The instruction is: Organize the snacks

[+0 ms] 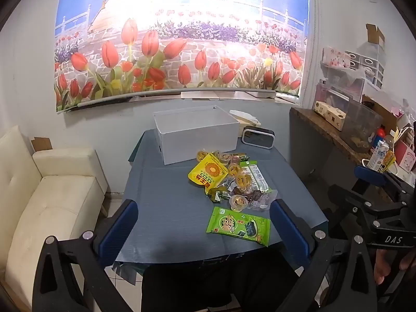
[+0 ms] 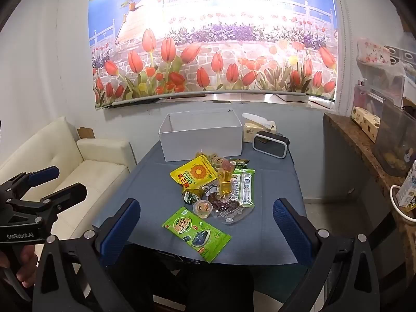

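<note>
A pile of snacks lies on the blue-grey table [image 1: 161, 208]: a yellow packet [image 1: 206, 173] [image 2: 193, 173], several jelly cups [image 1: 238, 201] [image 2: 202, 208], a green-white packet [image 1: 256, 176] [image 2: 244, 186] and small wrapped sweets. A green seaweed packet [image 1: 239, 225] [image 2: 197, 232] lies alone near the front edge. An open white box [image 1: 197, 136] [image 2: 201, 135] stands behind the pile. My left gripper [image 1: 205, 230] is open and empty, above the table's front edge. My right gripper [image 2: 206, 230] is open and empty, likewise held back from the snacks.
A tissue box [image 2: 257, 128] and a black-framed clock [image 2: 270, 143] stand right of the white box. A cream sofa [image 1: 49, 195] is at the left. A cluttered counter [image 1: 345, 135] runs along the right. A tulip poster [image 1: 179, 39] hangs on the wall.
</note>
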{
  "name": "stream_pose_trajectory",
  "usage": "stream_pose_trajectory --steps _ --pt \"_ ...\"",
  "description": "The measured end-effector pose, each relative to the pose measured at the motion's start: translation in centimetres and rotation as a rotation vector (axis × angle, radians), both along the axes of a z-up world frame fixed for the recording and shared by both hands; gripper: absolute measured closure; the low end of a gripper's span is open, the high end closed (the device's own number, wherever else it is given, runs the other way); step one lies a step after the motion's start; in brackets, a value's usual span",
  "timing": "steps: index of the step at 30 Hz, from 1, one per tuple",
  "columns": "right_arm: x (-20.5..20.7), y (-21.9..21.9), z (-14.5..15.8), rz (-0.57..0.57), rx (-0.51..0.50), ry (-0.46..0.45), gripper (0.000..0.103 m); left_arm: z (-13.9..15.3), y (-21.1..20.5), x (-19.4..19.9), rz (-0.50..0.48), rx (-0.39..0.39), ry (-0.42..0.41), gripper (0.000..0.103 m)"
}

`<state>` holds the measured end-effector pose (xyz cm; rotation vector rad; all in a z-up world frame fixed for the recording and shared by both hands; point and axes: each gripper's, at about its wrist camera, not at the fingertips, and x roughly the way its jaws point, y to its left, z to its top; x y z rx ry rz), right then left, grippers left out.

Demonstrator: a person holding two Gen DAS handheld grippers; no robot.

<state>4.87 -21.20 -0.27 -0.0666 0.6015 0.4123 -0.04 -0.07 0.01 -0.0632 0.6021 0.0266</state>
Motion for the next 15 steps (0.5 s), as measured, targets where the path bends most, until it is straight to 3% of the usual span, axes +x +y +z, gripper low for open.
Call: stream_pose_trajectory --steps 15 --pt "0.05 -0.02 0.06 -0.001 -0.001 0.000 0.000 -0.13 -0.23 -0.14 -0.006 -0.006 0.007 0.000"
